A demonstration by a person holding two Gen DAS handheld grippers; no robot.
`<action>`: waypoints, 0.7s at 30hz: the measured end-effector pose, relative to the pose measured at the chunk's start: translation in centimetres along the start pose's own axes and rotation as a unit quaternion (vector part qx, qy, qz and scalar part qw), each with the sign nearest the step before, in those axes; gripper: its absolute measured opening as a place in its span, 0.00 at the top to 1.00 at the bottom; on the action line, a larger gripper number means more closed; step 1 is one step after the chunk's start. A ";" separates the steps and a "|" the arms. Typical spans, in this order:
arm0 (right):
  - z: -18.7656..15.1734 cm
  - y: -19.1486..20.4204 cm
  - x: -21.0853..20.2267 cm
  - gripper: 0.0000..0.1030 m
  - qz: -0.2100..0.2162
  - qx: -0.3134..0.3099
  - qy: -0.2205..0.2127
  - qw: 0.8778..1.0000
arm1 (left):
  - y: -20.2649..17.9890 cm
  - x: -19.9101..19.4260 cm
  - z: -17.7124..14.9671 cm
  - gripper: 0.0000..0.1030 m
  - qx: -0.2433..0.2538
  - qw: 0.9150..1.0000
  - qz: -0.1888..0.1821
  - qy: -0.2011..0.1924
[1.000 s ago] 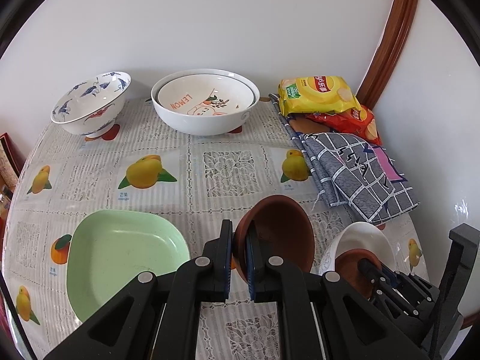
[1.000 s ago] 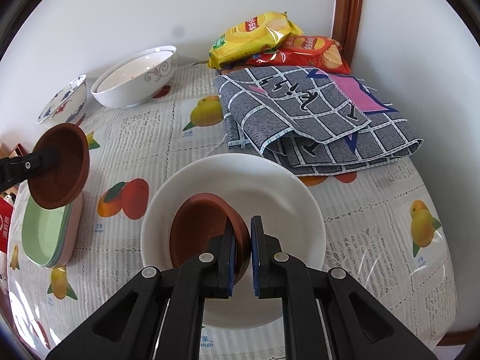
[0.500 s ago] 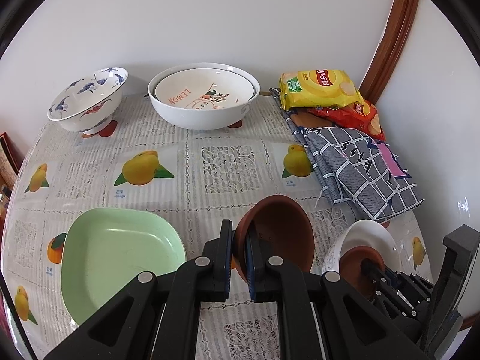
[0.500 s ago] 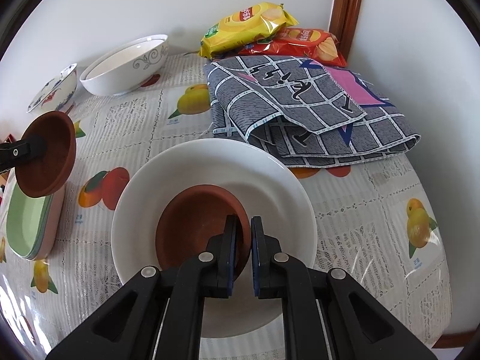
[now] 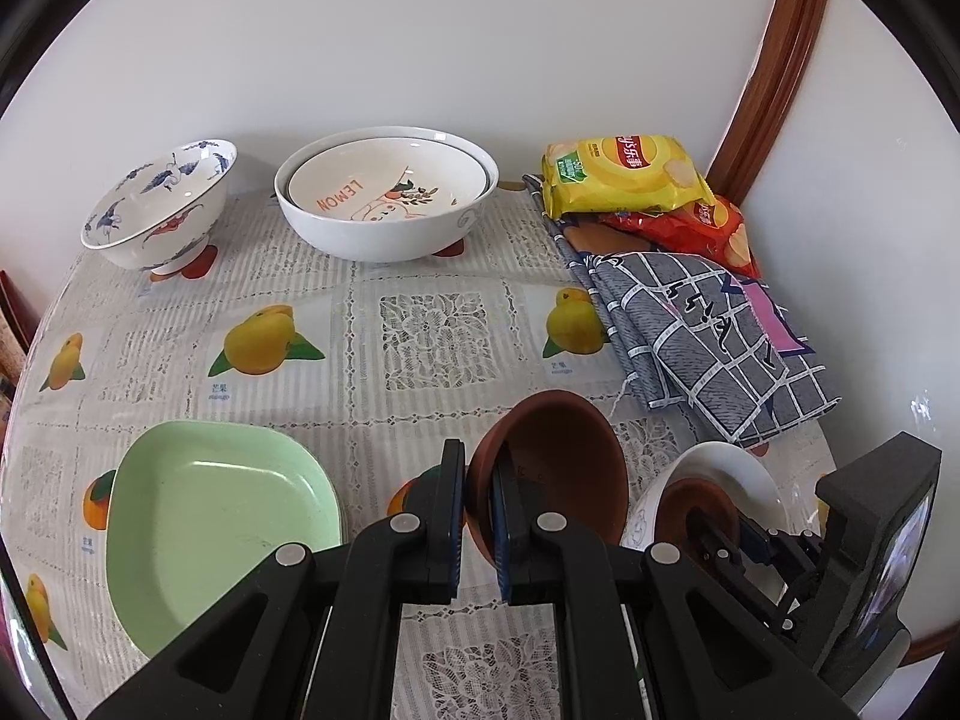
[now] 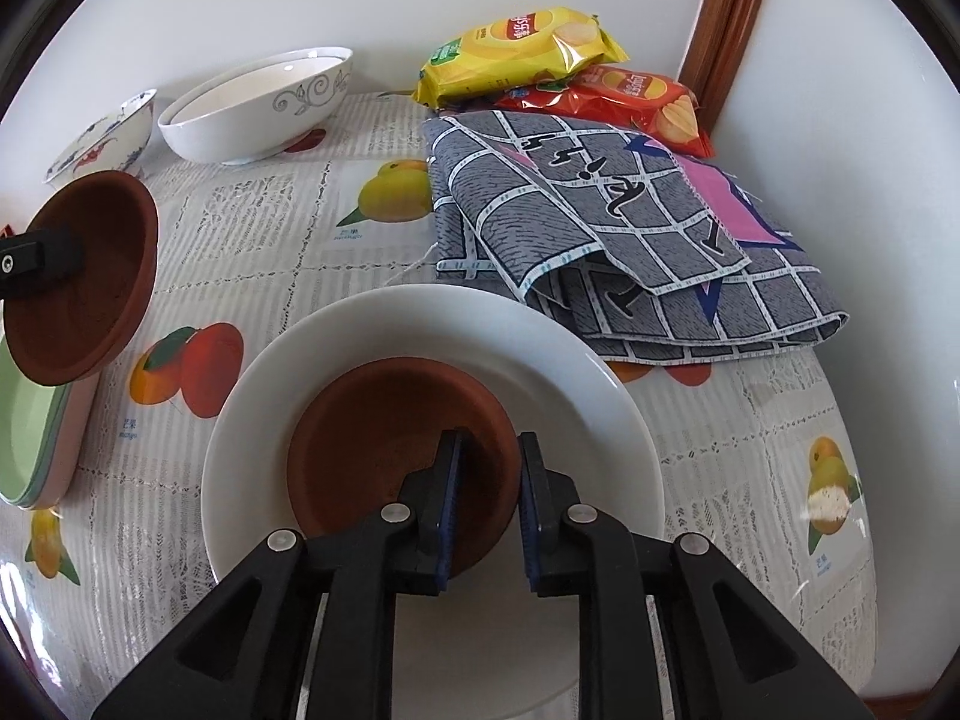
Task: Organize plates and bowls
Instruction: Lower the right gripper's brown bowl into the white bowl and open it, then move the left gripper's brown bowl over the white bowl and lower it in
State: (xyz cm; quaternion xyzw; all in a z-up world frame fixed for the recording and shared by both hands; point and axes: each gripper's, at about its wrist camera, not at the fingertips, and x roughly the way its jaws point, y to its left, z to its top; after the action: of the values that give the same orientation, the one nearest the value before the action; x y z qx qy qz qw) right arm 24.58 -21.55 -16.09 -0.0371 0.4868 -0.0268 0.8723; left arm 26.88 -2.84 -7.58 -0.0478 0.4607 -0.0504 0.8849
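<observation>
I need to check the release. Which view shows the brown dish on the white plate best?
The right wrist view: the brown dish fills the centre of the white plate, with the open right gripper straddling its rim. The left wrist view shows it small at the edge, partly hidden.

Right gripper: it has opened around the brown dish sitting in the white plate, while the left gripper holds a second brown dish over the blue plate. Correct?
Not quite. The left gripper holds its brown dish by the green plate, not a blue one, as both wrist views show. The rest stands: the right gripper is open around the other brown dish in the white plate.
</observation>
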 end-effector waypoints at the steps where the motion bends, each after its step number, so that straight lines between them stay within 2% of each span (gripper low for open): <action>1: 0.1 0.1 0.1 0.80 -0.004 -0.006 -0.001 1.000 | 0.0 0.0 0.0 0.92 0.000 1.000 0.000 0.000; 13: 0.4 0.2 0.5 0.75 -0.007 -0.034 -0.001 0.999 | 0.7 0.1 0.0 0.92 -0.009 1.000 0.004 0.000; 19: 0.4 0.1 0.3 0.69 0.001 -0.039 -0.002 0.999 | 1.0 -0.1 -0.1 0.92 -0.011 1.000 0.003 0.000; 21: 0.4 -0.1 0.2 0.64 0.008 -0.034 -0.003 0.999 | 1.0 -0.2 -0.1 0.92 -0.009 1.000 0.002 0.000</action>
State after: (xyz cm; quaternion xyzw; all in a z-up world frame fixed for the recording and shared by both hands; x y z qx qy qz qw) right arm 25.00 -21.69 -16.04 -0.0627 0.4851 -0.0035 0.8722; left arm 26.71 -1.82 -7.64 -0.0544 0.4616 -0.0444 0.8843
